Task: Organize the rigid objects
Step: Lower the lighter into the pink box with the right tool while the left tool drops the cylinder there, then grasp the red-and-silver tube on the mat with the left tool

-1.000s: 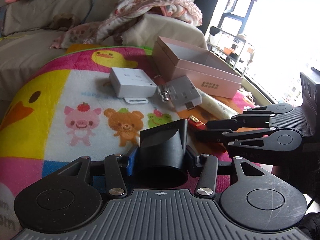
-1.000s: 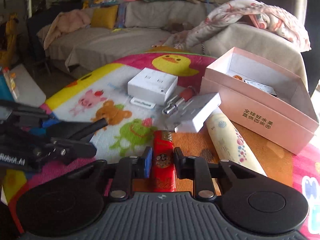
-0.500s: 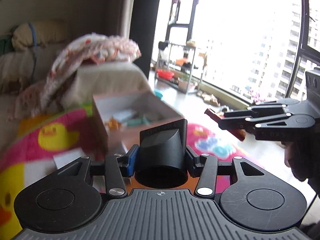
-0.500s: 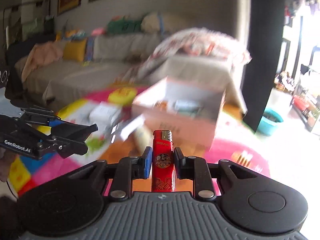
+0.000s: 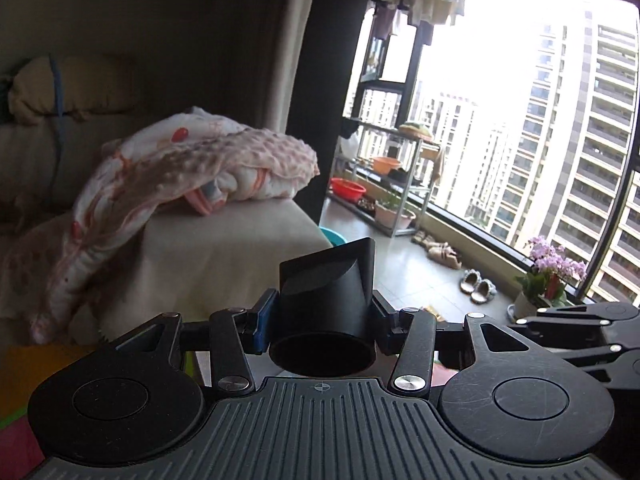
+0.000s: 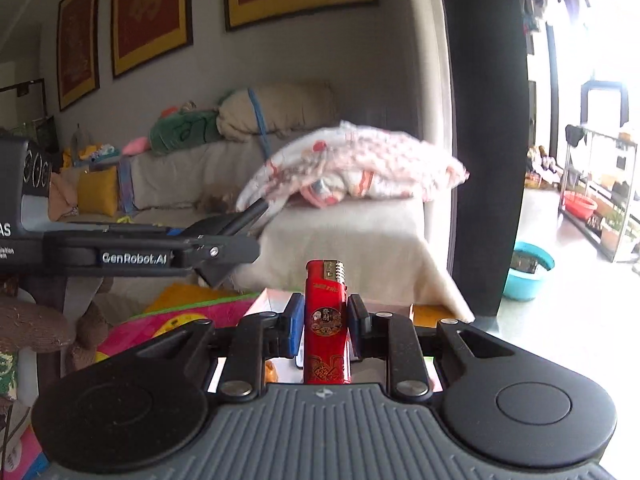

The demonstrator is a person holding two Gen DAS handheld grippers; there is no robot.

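While the left gripper [image 5: 322,322] clamps a black plastic tube w/ slanted flat top [image 5: 326,300], the right gripper [image 6: 325,324] pinches an upright red plastic lighter [image 6: 326,328], both lifted toward the cream sofa [image 6: 360,240].

"GenRobot.AI" in white on the side of the left tongs [image 6: 224,252]

wrist views, level, sharing draped sofa arm [image 5: 224,248]

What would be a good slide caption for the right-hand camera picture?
Right gripper clamps an upright red lighter, with the left gripper alongside and a blanket-draped sofa beyond.
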